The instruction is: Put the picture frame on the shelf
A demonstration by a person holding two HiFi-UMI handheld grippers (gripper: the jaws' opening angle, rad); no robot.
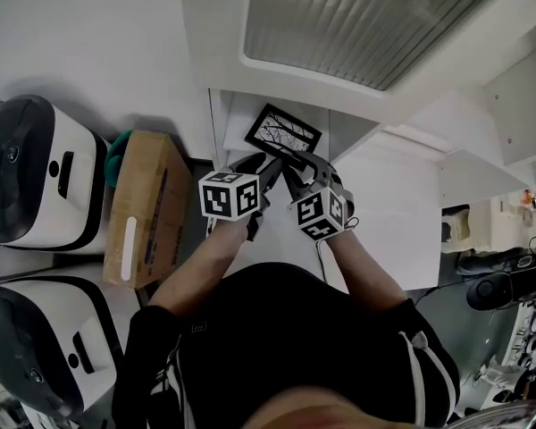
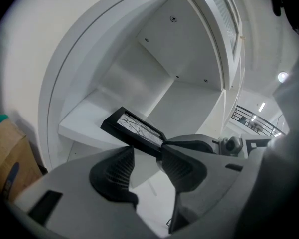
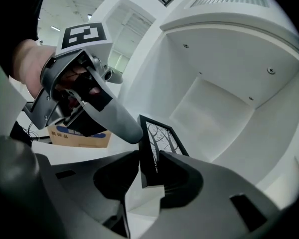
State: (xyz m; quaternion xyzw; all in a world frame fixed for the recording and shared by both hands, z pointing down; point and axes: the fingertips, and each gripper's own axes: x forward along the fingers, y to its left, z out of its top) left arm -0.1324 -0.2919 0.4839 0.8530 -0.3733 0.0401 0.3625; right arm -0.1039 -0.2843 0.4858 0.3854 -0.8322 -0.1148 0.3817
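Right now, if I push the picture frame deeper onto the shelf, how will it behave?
The picture frame looks rigid, with straight black edges, so it should slide as one piece. Its front shows a sheen, perhaps glass, so it is likely fragile. It is thin and seems to sit near the front edge of the shelf, so a crooked push might tip it off.

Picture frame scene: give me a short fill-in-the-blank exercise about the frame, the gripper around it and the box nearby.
The picture frame has a ___ border.
The right gripper has the frame standing between its ___.
In the head view, the cardboard box lies to the ___ of the frame.
Missing words: black; jaws; left.
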